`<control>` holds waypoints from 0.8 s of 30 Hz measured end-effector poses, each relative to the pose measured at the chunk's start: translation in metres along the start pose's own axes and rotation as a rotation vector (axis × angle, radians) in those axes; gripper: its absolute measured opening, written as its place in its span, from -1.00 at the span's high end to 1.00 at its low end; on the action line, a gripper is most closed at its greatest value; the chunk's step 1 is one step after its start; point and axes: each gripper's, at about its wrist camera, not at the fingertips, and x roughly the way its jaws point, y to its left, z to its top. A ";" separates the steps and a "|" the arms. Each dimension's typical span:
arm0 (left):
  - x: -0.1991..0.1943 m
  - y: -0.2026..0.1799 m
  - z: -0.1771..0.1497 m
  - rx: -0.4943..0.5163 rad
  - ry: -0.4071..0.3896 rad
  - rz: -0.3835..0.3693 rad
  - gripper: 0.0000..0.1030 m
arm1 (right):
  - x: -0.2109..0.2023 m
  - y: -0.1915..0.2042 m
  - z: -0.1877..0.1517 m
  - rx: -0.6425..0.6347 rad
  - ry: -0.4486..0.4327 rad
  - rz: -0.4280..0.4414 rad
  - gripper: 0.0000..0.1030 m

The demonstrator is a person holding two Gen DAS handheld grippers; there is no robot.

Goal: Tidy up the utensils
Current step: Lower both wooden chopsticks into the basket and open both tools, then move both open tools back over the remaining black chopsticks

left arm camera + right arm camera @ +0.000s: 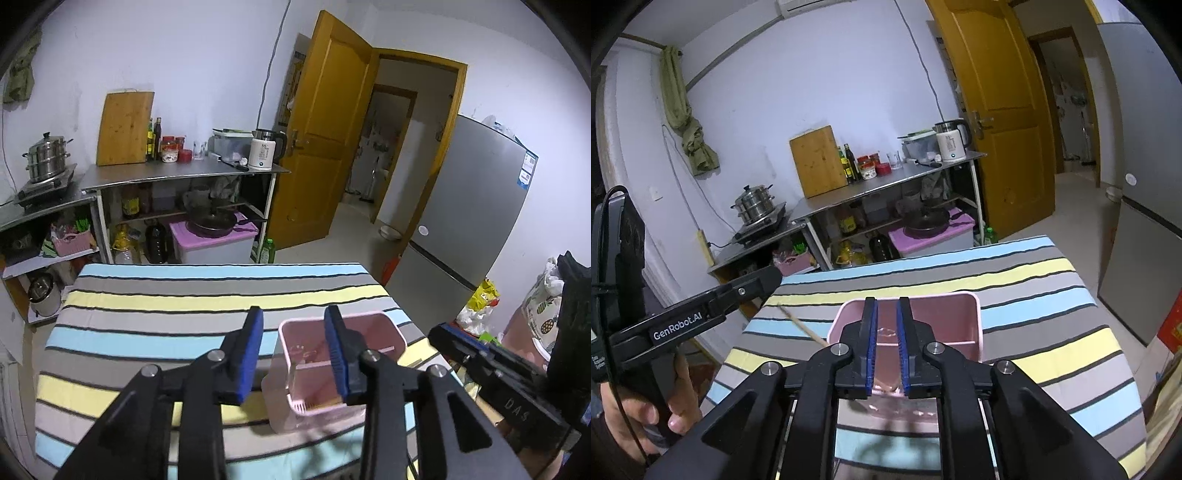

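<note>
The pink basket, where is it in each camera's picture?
Left wrist view: pink basket sits low and right of centre on the striped cloth, partly behind the right fingertip.
Right wrist view: pink basket sits low at centre, behind both fingertips.
Shared landmark: the wooden cutting board leaning against the wall.

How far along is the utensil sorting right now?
Mostly done, it seems: at least one wooden utensil sits inside the pink utensil basket. The left gripper is open and empty; the right gripper is narrowly open over the basket. One wooden chopstick remains on the striped tablecloth.
</note>
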 end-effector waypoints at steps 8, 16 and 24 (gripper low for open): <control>-0.048 0.007 -0.044 -0.012 -0.023 0.004 0.28 | -0.055 0.003 -0.025 0.001 -0.025 0.000 0.74; -0.084 0.000 -0.113 -0.016 0.010 0.002 0.28 | -0.107 0.005 -0.081 -0.008 -0.009 -0.003 0.74; -0.105 -0.013 -0.163 -0.014 0.055 -0.017 0.29 | -0.131 0.010 -0.139 -0.010 0.068 -0.030 0.74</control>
